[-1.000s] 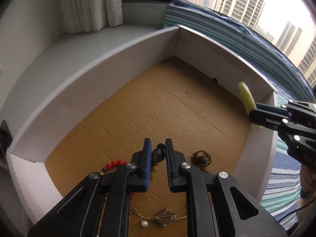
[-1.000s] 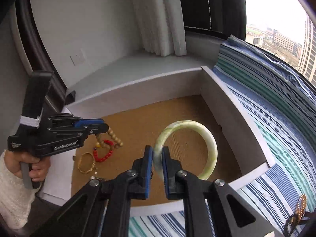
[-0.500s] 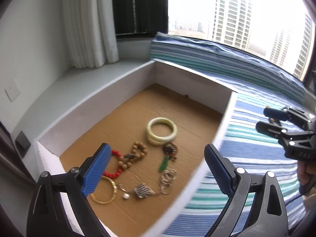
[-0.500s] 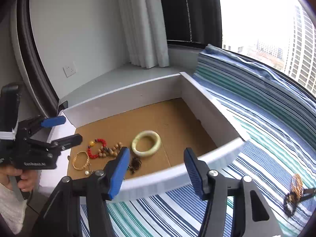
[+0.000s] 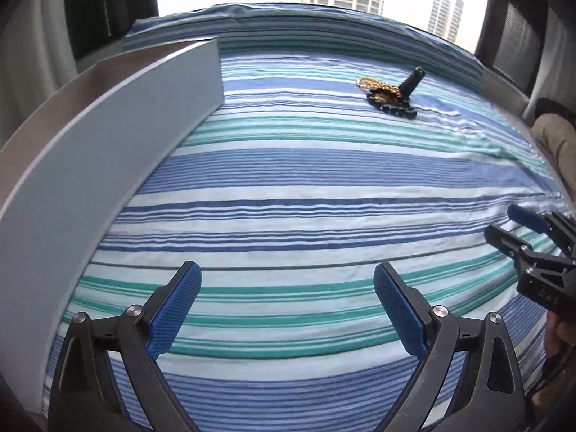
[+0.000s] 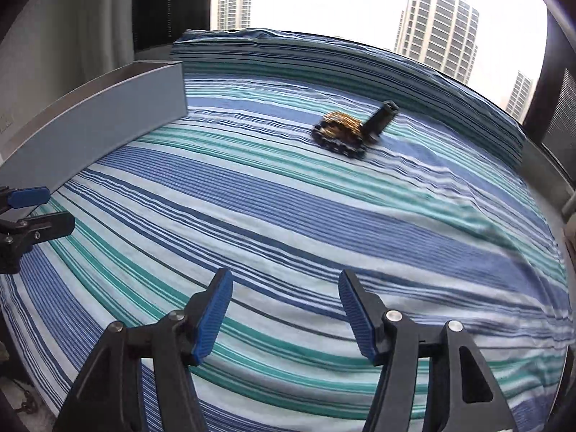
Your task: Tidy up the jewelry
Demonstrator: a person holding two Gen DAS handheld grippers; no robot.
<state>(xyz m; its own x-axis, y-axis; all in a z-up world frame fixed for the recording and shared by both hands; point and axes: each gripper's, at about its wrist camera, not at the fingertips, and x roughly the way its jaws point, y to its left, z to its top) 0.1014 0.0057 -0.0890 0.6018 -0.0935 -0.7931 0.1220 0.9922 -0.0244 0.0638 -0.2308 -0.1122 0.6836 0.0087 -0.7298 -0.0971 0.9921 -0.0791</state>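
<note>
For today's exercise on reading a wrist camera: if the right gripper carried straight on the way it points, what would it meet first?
Most likely the striped bedspread. The right gripper is open and empty, angled down at bare cloth. The jewelry pile lies farther ahead; depth is uncertain, so reaching it first seems unlikely.

Striped blue-teal bedsheet; high-rise towers outside window; grey curtain left.

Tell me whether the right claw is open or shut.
Open. In the right wrist view the right claw has its blue pads wide apart, with only the striped bedsheet visible between them.
</note>
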